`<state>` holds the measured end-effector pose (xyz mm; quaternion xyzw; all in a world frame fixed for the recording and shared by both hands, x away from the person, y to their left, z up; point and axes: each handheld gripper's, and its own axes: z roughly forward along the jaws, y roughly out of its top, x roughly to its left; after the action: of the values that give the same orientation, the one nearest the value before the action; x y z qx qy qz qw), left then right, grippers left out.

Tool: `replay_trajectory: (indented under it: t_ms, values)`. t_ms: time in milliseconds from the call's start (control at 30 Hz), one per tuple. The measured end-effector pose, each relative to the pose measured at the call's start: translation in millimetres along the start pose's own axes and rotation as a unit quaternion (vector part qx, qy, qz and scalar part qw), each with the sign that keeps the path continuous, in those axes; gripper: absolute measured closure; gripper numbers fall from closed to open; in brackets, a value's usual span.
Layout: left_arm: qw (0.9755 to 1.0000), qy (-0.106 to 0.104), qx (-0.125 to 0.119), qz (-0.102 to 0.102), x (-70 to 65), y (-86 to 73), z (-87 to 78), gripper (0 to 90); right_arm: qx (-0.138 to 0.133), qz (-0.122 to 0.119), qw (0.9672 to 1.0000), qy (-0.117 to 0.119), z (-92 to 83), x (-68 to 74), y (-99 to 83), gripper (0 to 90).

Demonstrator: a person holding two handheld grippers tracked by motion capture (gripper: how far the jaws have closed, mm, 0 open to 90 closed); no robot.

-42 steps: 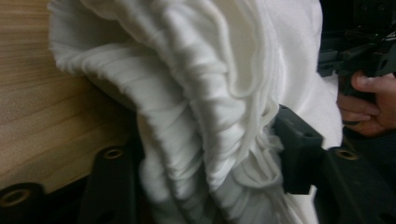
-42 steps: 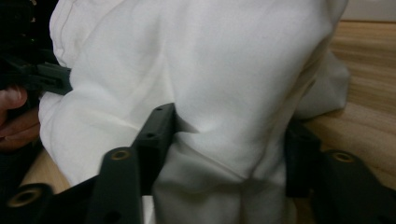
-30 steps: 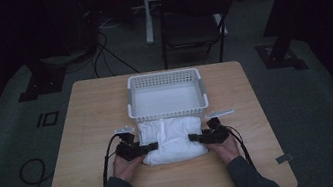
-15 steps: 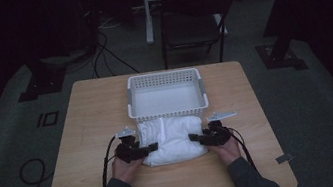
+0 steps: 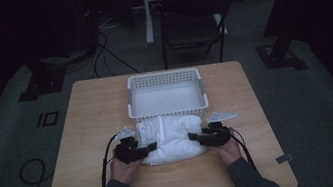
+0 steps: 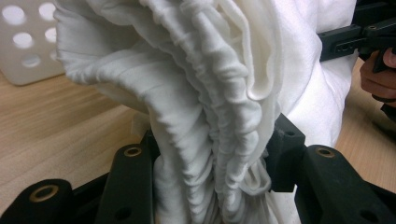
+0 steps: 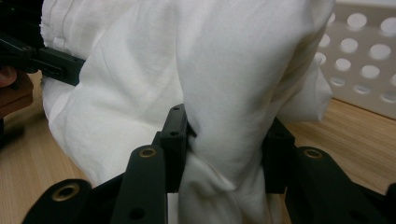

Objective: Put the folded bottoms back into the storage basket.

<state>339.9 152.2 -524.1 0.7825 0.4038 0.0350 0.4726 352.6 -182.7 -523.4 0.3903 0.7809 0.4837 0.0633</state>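
Note:
A folded white cloth [image 5: 174, 138] lies on the wooden table [image 5: 82, 117] just in front of a white perforated basket [image 5: 166, 93]. My left gripper [image 5: 150, 147] is shut on the cloth's left end; in the left gripper view a thick gathered bunch of cloth [image 6: 215, 140] is pinched between the black jaws. My right gripper [image 5: 193, 137] is shut on the cloth's right end, with a fold of the cloth [image 7: 224, 140] squeezed between its jaws. The two grippers face each other across the bundle.
The basket stands empty at the table's far middle, its wall close behind the cloth [image 6: 23, 42] [image 7: 369, 70]. A dark chair [image 5: 191, 23] stands on the floor beyond the table. Cables [image 5: 25, 171] lie on the floor at the left.

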Motion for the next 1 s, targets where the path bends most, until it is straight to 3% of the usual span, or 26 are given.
replay_trajectory:
  t_ms: [533,1000]
  values:
    - [0.9995,0.004,-0.024,0.02,-9.1,6.1,-9.5,54.6,-0.023,-0.02,0.9995,0.001,-12.5,5.0,8.1,62.0]
    - [0.9988,0.006,-0.028,0.039,-12.8,13.7,-20.3,54.7,-0.032,-0.035,0.9989,-0.002,-19.7,13.5,15.8,62.0]
